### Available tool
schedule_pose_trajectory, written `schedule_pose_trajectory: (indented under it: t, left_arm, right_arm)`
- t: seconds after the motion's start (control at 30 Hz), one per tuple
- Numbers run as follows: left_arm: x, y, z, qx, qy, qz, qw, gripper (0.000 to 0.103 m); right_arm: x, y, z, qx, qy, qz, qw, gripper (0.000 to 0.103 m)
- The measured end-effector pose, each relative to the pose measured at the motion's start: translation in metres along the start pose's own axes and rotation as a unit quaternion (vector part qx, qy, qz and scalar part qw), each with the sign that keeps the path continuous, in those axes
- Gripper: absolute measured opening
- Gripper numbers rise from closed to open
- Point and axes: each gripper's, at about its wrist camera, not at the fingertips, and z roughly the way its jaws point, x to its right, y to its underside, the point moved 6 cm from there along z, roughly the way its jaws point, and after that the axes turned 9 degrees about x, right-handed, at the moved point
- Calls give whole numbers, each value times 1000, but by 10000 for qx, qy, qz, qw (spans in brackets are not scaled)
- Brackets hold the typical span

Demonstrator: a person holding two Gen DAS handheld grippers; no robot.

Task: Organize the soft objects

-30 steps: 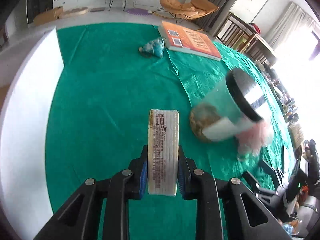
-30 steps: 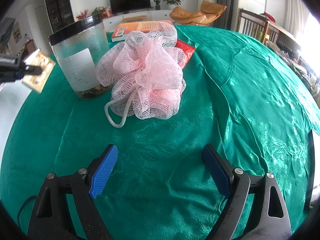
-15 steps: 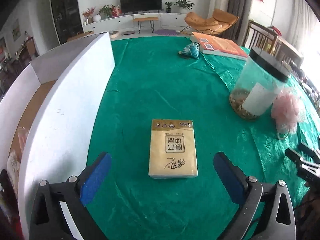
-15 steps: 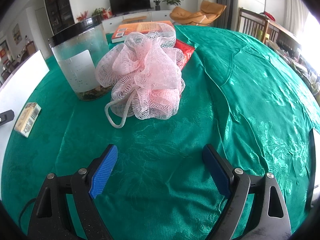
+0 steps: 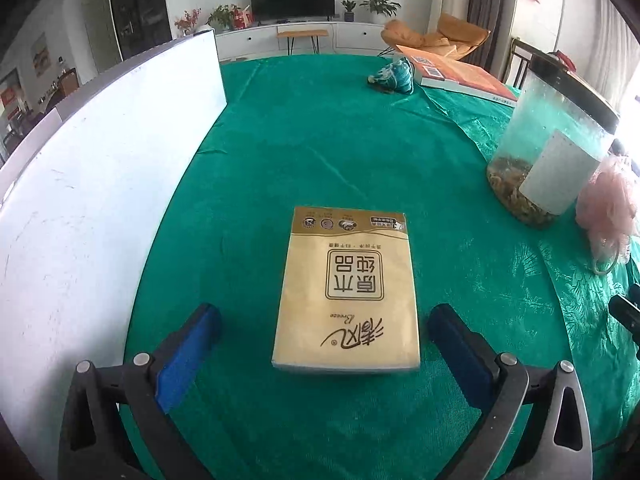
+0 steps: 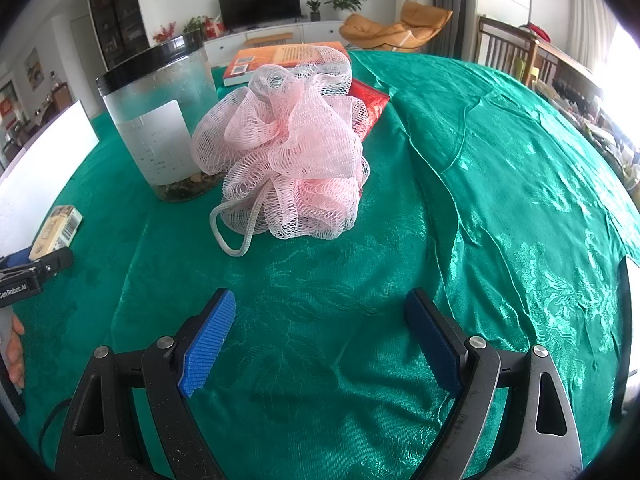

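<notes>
Fingers of the left gripper [image 5: 320, 340] have just spread wide, the tissue pack [image 5: 348, 288] lying flat between them untouched, while the right gripper [image 6: 320, 336] gapes empty short of the pink bath pouf [image 6: 288, 148].

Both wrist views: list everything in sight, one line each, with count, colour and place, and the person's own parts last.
tissue pack: 1, tan, flat on the cloth between the open left tongs
cloth: 1, green, covering the table
board: 1, white, upright left of the pack
jar: 1, clear with black lid, beside the loofah
loofah: 1, pink, ahead of the right tongs
book: 1, orange, behind the loofah
red packet: 1, behind the loofah
teal toy: 1, by the book
left tongs: open, empty
right tongs: open, empty
hand: 1, left edge
</notes>
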Motion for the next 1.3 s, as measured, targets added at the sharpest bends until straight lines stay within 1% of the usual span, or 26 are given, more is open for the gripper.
schedule_pose_trajectory:
  t: [0.83,0.9,0.97,1.0,1.07,1.13,1.17,1.23,1.27,1.3]
  left_arm:
    - [0,0,-1,-4,2,-1,10000,103]
    - [0,0,-1,-5,2,-2,10000,103]
    - [1,0,-1,-5,2,-2,10000,103]
    - [1,0,-1,-5,2,-2,10000,103]
    - [1,1,0,-5,2,-3,10000,103]
    - [0,2,-1,-9,0,-8,10000,103]
    - [0,2,-2,-21,2,0,10000,103]
    - [0,0,-1,-115,40,42,9999,103]
    - [0,0,0,-181,69,53,9998,103]
    - [0,-1,0,-235,86,59,9997,103]
  right_arm:
    - [0,0,1,-8,20,-21,10000,89]
    - [0,0,0,14,17,7,10000,88]
    - [3,-2,-5,127,2,115,9999,88]
    - [6,-4,-11,293,-38,230,9993,88]
    - [9,-13,-28,706,-284,462,9960,88]
    - [8,-26,-42,1031,-397,534,9924,88]
    - [5,-33,-45,1098,-433,555,9915,88]
    - [-8,-49,-41,1020,-589,495,9918,88]
    - [-17,-58,-37,969,-547,360,9931,88]
    - [-26,-68,-29,886,-401,114,9952,88]
